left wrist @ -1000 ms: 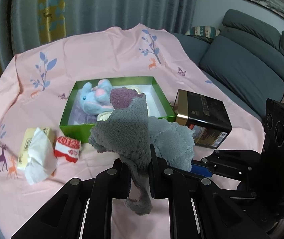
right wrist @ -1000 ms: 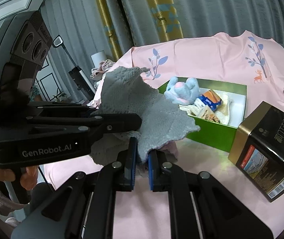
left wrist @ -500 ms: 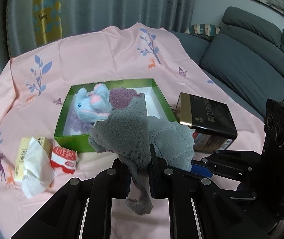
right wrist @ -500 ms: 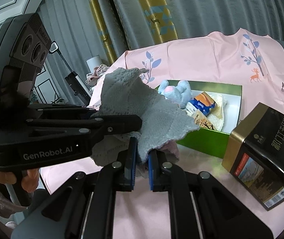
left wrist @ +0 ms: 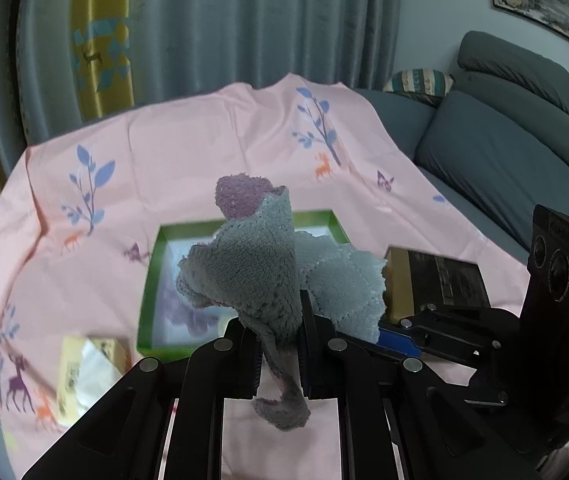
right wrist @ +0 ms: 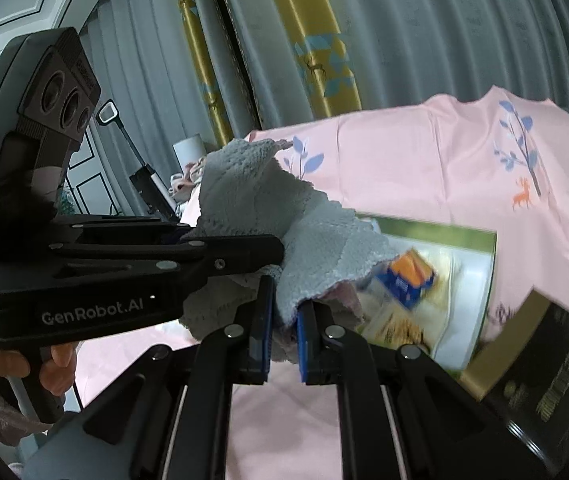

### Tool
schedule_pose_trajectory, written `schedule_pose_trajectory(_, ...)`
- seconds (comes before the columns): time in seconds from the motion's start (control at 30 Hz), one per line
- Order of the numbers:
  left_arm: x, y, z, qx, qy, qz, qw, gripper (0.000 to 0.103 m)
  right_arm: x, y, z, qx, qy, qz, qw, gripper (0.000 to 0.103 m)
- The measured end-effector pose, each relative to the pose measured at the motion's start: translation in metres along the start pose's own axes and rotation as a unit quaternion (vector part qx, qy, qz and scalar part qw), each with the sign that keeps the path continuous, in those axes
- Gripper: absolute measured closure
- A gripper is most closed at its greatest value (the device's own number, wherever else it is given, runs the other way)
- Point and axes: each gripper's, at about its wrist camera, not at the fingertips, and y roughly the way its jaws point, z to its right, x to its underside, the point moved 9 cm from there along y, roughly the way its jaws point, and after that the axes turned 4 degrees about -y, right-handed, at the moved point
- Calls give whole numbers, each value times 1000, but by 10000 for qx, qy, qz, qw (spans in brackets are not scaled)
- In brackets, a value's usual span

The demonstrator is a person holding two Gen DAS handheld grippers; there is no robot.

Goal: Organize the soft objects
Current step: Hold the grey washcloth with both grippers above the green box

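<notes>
A grey fluffy towel (left wrist: pixel 260 276) with a purple-pink underside is held in the air between both grippers. My left gripper (left wrist: pixel 280 320) is shut on one edge of it. My right gripper (right wrist: pixel 284 312) is shut on another edge of the towel (right wrist: pixel 284 216). The towel hangs over the open green box (left wrist: pixel 146 280), which lies on the pink cloth. The box (right wrist: pixel 484 280) holds a blue and orange packet (right wrist: pixel 408 276). The towel hides most of the box's inside in the left wrist view.
A black and gold tin (left wrist: pixel 436 280) lies right of the box, also in the right wrist view (right wrist: pixel 544 380). A yellow tissue pack (left wrist: pixel 84 368) lies left of the box. A grey sofa (left wrist: pixel 504 140) stands at the right. Curtains hang behind.
Both grippers have moved forward and up with the towel, so it now covers the box. The blue plush toy is now hidden. Both views are blurred by motion.
</notes>
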Motion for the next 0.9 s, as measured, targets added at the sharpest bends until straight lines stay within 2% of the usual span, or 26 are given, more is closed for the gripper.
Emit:
schedule_pose_trajectory(0.27, -29, 9, -4, -81, 106, 95, 9999, 91, -22, 11, 10, 128, -145, -19, 9998, 93)
schedule_pose_trajectory(0.7, -76, 22, 2, 151, 67, 87, 9998, 91, -53, 14, 35, 439, -174, 15, 9989, 93)
schedule_pose_trajectory(0.9, -84, 33, 3, 132, 78, 68, 9999, 91, -58, 21, 46, 543, -190, -45, 9983, 93)
